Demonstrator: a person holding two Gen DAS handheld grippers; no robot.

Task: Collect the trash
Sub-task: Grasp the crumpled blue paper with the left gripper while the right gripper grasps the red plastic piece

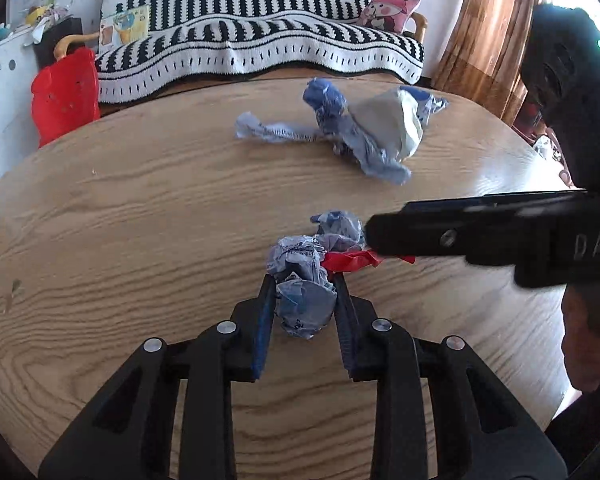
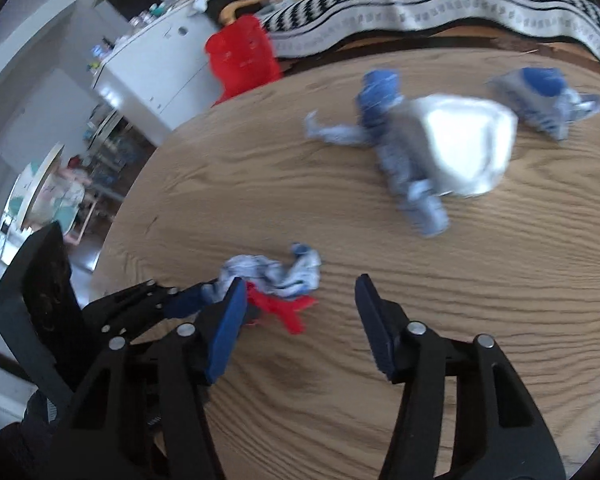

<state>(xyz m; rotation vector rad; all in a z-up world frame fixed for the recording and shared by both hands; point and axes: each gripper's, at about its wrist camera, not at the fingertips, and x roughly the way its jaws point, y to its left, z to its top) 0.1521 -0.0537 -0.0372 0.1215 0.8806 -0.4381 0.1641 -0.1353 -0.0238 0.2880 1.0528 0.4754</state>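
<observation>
My left gripper (image 1: 305, 285) is shut on a crumpled blue-and-white wrapper (image 1: 305, 304) low over the wooden table (image 1: 140, 208). A red scrap (image 1: 350, 262) and another crumpled blue-white wrapper (image 1: 340, 228) lie just beyond its tips. My right gripper (image 2: 300, 284) is open above the table; the red scrap (image 2: 284, 308) and crumpled wrapper (image 2: 284, 272) lie by its left finger. It shows from the side in the left wrist view (image 1: 374, 236). Farther off lies a pile of blue wrappers with a white crushed carton (image 1: 384, 128), also in the right wrist view (image 2: 460, 144).
A red bag (image 1: 66, 96) hangs off a chair past the table's far left edge. A sofa with a black-and-white striped cover (image 1: 260, 40) stands behind the table. White cabinets (image 2: 152, 68) stand to the left.
</observation>
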